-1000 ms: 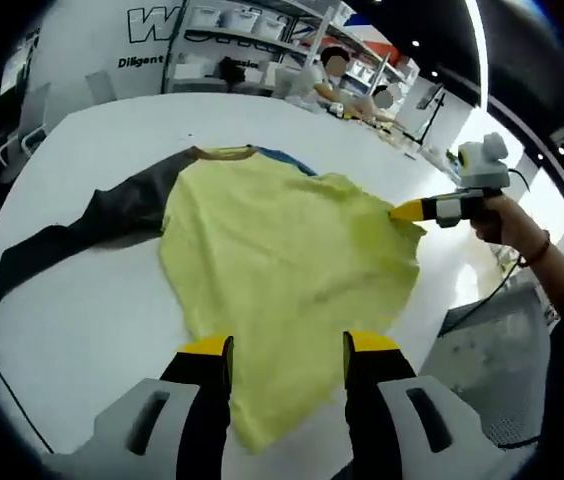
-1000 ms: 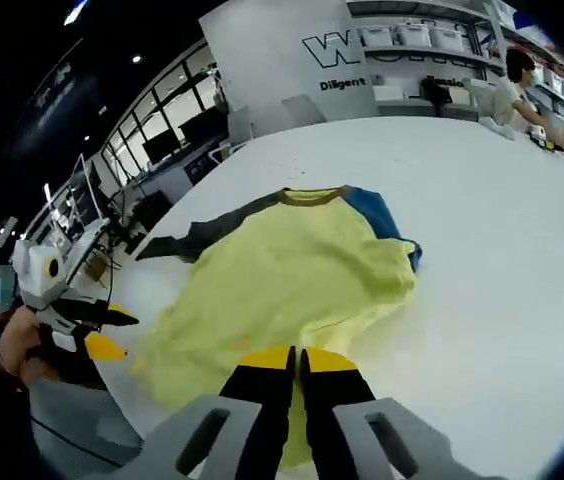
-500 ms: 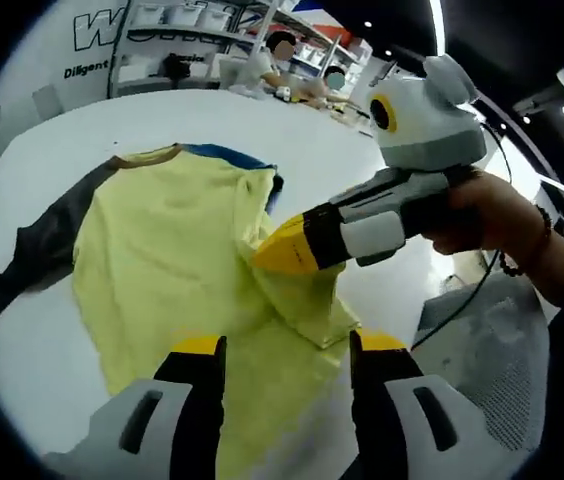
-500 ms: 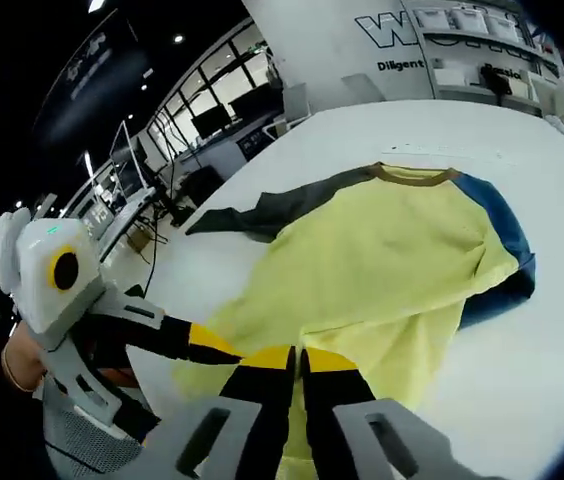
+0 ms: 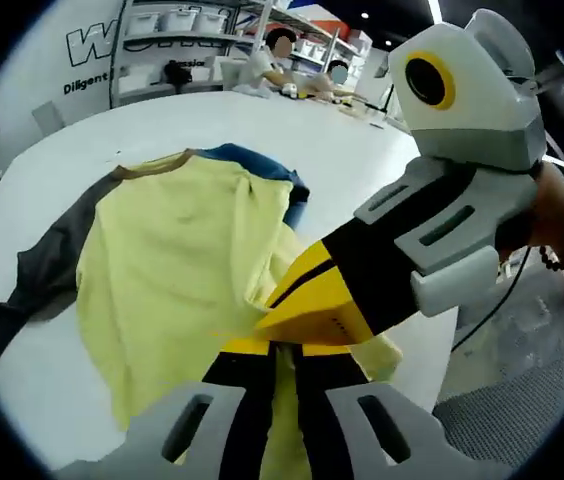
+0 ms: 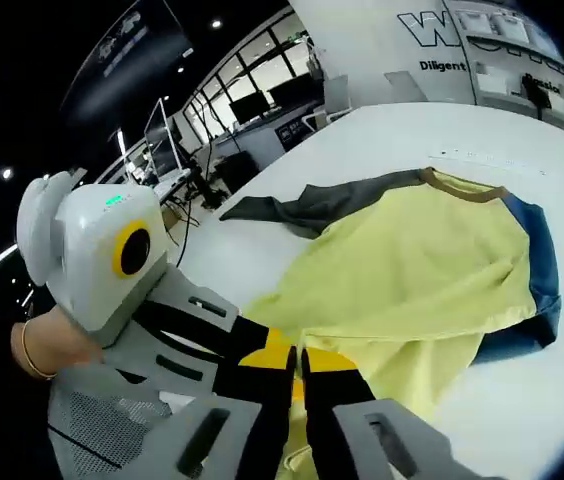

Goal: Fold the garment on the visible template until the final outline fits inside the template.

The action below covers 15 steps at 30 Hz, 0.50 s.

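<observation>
Closed since earlier, left hand-held gripper (image 5: pixel 280 352) pinches shirt (image 5: pixel 177 260); right view reveals monitors (image 6: pixel 247 105).

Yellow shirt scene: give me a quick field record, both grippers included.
garment: yellow shirt, brown collar, one grey sleeve, one blue sleeve
lay: partly folded, hem side bunched near the grippers
surface: white table
left gripper: jaws together on the shirt's yellow fabric
right gripper: jaws together on the shirt's yellow fabric
gripper spacing: tips close, side by side
template: no outline can be made out
background: people at a far table
</observation>
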Each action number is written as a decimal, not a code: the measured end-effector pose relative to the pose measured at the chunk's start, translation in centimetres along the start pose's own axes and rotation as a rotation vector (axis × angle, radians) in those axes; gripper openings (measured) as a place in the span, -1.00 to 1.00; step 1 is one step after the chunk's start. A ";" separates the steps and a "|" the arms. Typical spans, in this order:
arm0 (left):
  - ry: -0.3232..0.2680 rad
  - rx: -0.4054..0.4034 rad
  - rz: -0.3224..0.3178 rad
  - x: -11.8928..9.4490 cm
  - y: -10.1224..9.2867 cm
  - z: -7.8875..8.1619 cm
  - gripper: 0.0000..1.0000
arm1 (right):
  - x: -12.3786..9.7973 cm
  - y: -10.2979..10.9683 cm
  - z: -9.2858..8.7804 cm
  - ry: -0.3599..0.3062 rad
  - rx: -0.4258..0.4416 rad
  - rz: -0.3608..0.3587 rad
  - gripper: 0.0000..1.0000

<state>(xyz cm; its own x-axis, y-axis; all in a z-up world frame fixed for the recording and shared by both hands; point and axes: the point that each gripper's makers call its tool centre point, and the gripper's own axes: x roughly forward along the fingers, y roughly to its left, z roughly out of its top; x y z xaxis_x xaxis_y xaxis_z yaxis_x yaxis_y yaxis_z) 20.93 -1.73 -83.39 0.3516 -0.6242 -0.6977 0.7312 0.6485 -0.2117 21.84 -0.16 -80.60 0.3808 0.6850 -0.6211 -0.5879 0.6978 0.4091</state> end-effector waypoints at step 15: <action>-0.026 -0.066 0.024 -0.5 1.1 0.3 -0.99 | -1.6 -1.8 1.1 -0.093 -0.002 -0.058 -0.60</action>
<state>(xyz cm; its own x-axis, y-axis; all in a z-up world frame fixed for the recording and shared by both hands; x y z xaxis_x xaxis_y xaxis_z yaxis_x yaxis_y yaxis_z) 21.78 -0.80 -83.04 0.3841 -0.6191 -0.6850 0.6827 0.6899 -0.2406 23.05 -2.27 -79.66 0.4788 0.6601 -0.5788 -0.5642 0.7364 0.3732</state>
